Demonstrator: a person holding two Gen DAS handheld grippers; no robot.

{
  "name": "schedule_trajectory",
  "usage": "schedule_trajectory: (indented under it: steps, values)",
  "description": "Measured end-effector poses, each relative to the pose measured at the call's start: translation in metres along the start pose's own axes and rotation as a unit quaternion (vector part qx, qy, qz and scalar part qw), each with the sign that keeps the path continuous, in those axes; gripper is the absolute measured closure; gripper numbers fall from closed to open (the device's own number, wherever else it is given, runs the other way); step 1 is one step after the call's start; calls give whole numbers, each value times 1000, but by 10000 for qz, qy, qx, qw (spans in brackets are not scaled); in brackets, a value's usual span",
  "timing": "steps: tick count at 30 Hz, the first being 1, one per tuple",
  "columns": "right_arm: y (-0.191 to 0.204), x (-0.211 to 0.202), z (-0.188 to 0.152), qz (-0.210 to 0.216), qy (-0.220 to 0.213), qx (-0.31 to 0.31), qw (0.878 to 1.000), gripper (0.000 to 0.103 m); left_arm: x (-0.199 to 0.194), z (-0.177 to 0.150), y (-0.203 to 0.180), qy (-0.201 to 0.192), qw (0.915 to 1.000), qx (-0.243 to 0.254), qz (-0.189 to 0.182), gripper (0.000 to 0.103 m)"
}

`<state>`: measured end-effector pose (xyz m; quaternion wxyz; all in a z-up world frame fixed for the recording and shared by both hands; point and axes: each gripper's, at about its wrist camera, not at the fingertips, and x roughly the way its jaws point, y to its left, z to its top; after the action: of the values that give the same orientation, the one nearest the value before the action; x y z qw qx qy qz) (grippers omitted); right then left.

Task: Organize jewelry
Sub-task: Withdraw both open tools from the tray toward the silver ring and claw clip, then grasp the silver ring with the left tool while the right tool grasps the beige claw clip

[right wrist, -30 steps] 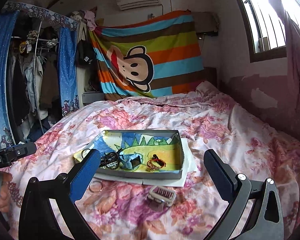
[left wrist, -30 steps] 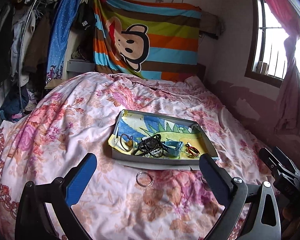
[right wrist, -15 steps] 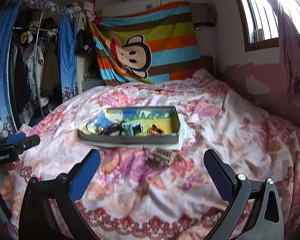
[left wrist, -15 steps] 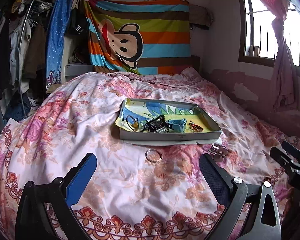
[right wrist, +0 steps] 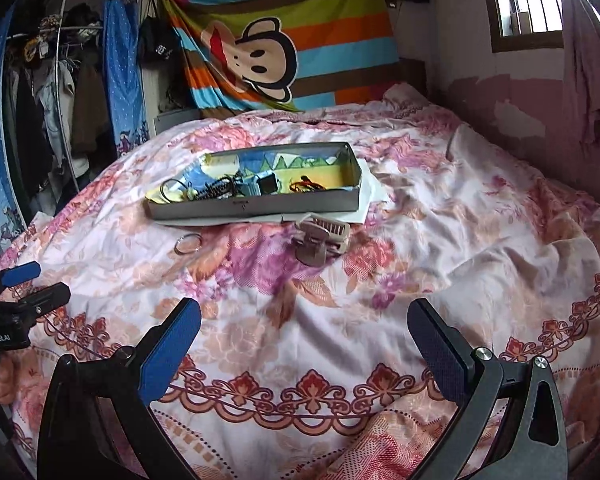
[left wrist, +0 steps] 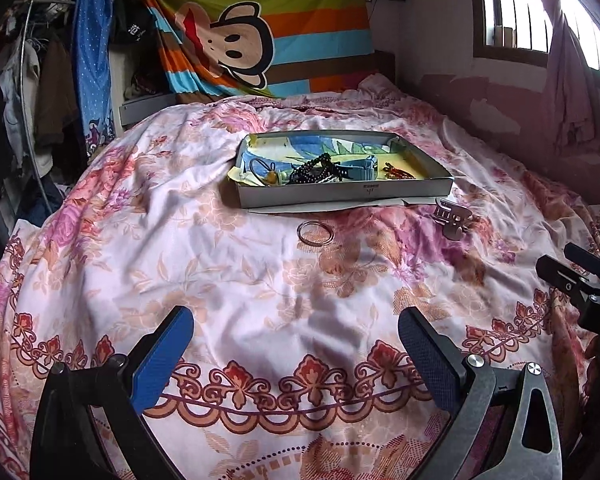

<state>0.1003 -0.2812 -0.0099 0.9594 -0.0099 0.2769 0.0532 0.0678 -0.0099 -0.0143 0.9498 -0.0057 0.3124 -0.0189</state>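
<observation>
A shallow grey box (left wrist: pixel 342 196) (right wrist: pixel 256 204) with a colourful lining sits mid-bed. It holds a black bead string (left wrist: pixel 316 170), a hair tie (left wrist: pixel 260 168), a blue-grey piece (left wrist: pixel 360 170) and a red-orange trinket (left wrist: pixel 398 172). In front of the box, on the quilt, lie a thin ring bangle (left wrist: pixel 315 233) (right wrist: pixel 188 244) and a beige claw hair clip (left wrist: pixel 452 218) (right wrist: pixel 320 238). My left gripper (left wrist: pixel 296 354) and right gripper (right wrist: pixel 304 344) both stand open and empty above the quilt's near edge, well short of these items.
The floral quilt (left wrist: pixel 220 280) covers the whole bed. A clothes rack (left wrist: pixel 28 88) with hanging garments stands at the left. A striped monkey blanket (left wrist: pixel 260 28) hangs behind the bed, with a window and pink curtain (left wrist: pixel 568 60) at the right wall.
Both grippers have pulled back from the box towards the foot of the bed. The box, ring and clip now appear farther away. Both stay open.
</observation>
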Motion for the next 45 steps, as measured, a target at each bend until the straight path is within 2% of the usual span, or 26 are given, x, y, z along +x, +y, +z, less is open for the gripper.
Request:
schedule_trajectory:
  steps: [5, 14, 18, 22, 28, 35, 39, 45]
  values:
    - [-4, 4, -1, 33, 38, 162, 9999, 2, 3, 0, 0, 18, 10000, 10, 41, 0]
    - [-5, 28, 10, 218, 159, 246, 9993, 2, 13, 14, 12, 10, 9997, -254, -40, 0]
    - [-6, 44, 23, 254, 145, 190, 9994, 2, 29, 27, 16, 68, 9989, -266, -368, 0]
    - [-7, 67, 36, 58, 203, -81, 9997, 2, 53, 42, 17, 228, 9977, -304, -556, 0]
    - [-5, 85, 48, -19, 222, -182, 9996, 2, 84, 61, 20, 296, 9989, -255, -266, 0]
    - [-4, 110, 59, 22, 298, -244, 9993, 2, 111, 77, 26, 308, 9983, -458, -187, 0]
    - [-4, 131, 64, 102, 401, -179, 9990, 2, 123, 81, 20, 259, 9987, -379, -199, 0]
    - [-8, 157, 62, 233, 636, -64, 9977, 2, 148, 84, 14, 460, 9981, -211, -343, 0]
